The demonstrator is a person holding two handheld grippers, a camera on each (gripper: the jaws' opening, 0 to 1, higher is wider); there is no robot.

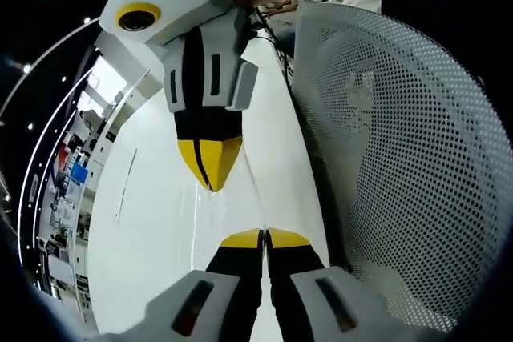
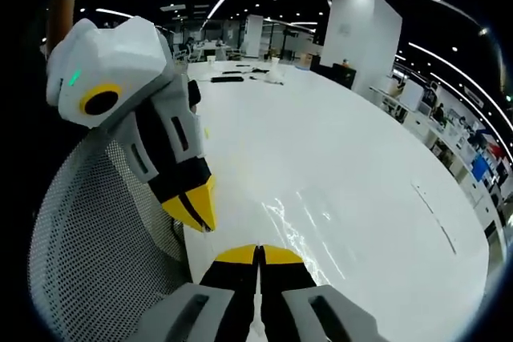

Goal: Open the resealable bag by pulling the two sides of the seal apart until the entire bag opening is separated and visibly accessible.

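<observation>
- Bag (image 2: 300,230) is lying clear and flat on the white counter (image 2: 377,166), stretched between your tools
- Left hand-held gripper (image 1: 264,238) and right hand-held gripper (image 2: 258,255) are each pinching shut on a seal side, facing each other, so you're pulling opposite ways

Clear bag hard to trace — edges lost in glare

In the right gripper view the resealable bag (image 2: 292,226) shows as faint creases on the white table (image 2: 361,166); its seal can't be made out. Far desks — too small to tell. The mesh chair back (image 1: 401,158) runs off frame.

Both views low, close, facing each other across shared white table (image 1: 160,222)
</observation>
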